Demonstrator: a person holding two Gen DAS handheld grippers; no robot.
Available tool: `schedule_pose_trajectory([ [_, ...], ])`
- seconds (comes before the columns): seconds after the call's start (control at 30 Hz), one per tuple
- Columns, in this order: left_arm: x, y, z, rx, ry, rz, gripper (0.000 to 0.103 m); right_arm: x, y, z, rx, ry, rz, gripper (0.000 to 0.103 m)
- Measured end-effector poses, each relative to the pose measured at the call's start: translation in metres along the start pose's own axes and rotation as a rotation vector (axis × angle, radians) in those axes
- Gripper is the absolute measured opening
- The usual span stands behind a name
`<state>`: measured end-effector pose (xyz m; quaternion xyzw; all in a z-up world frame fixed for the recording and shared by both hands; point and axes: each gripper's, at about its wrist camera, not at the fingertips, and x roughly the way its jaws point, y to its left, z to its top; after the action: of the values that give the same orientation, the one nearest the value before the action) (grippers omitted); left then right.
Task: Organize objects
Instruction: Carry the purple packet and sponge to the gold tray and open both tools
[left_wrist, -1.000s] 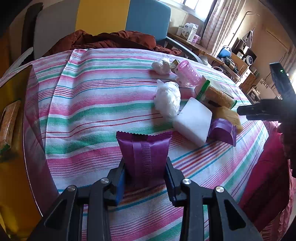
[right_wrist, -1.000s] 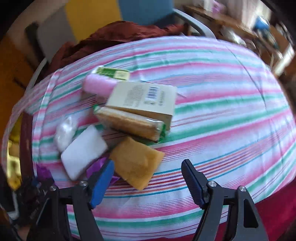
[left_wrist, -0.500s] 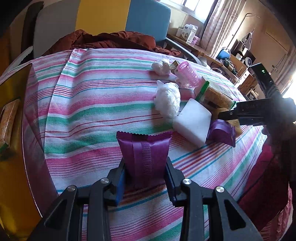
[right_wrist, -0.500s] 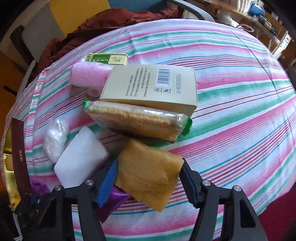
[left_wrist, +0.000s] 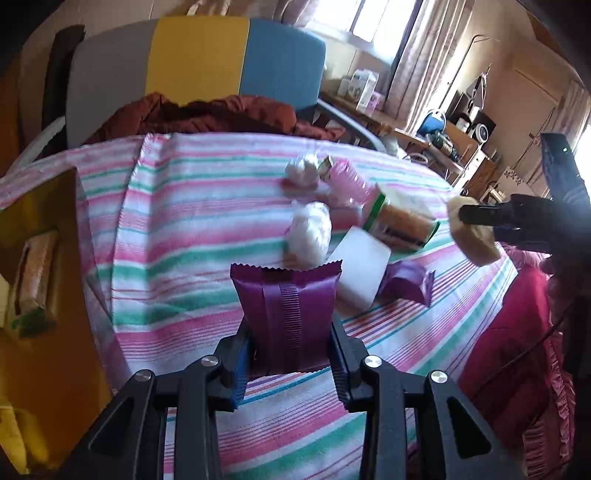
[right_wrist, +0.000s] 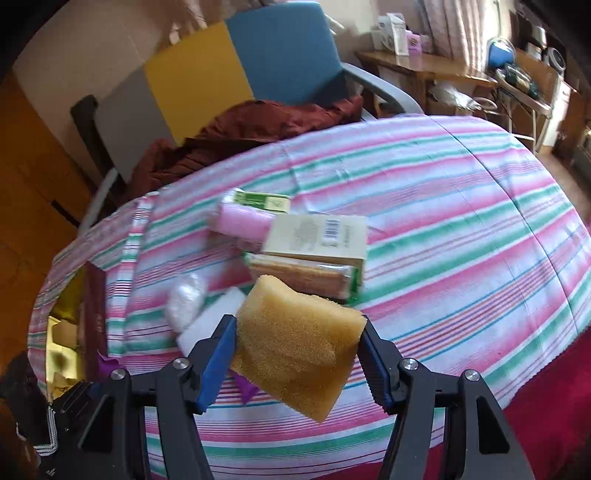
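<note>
Right wrist: right claw (right_wrist: 299, 363) grips yellow sponge (right_wrist: 299, 350) above the striped cloth (right_wrist: 461, 236).

Striped tablecloth (right_wrist: 461, 229) bears white block (left_wrist: 364, 271); cracker pack (right_wrist: 306, 275); box (right_wrist: 317, 234).

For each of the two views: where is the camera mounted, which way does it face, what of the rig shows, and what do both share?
Left wrist: on the left gripper, angled down over the striped tablecloth; its fingers clamp a purple packet.
Right wrist: on the right gripper, angled down; its fingers squeeze a yellow sponge.
Shared: the white block, the wrapped crackers.
</note>
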<state>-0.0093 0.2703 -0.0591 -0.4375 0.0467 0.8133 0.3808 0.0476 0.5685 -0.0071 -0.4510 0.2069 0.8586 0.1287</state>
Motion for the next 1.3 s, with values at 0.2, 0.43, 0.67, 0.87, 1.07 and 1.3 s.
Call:
schedule_pose_trajectory([
  [0.2,-0.049,0.016,0.01,-0.042,-0.079,0.037,0.037,-0.002,0.062,-0.005,-0.1,-0.025,0.144,0.064],
  [0.43,-0.091,0.069,0.014,-0.164,-0.141,0.121,0.037,0.015,0.148,-0.023,-0.244,0.02,0.281,0.064],
  [0.67,-0.121,0.137,0.009,-0.305,-0.172,0.175,0.037,0.023,0.235,-0.046,-0.405,0.055,0.419,0.065],
  [0.87,-0.135,0.187,0.024,-0.39,-0.185,0.215,0.037,0.039,0.294,-0.075,-0.523,0.114,0.483,0.065],
  [1.07,-0.124,0.218,0.054,-0.436,-0.165,0.221,0.041,0.075,0.341,-0.108,-0.581,0.206,0.492,0.067],
  [1.3,-0.105,0.248,0.075,-0.509,-0.142,0.207,0.06,0.096,0.36,-0.129,-0.565,0.265,0.547,0.086],
])
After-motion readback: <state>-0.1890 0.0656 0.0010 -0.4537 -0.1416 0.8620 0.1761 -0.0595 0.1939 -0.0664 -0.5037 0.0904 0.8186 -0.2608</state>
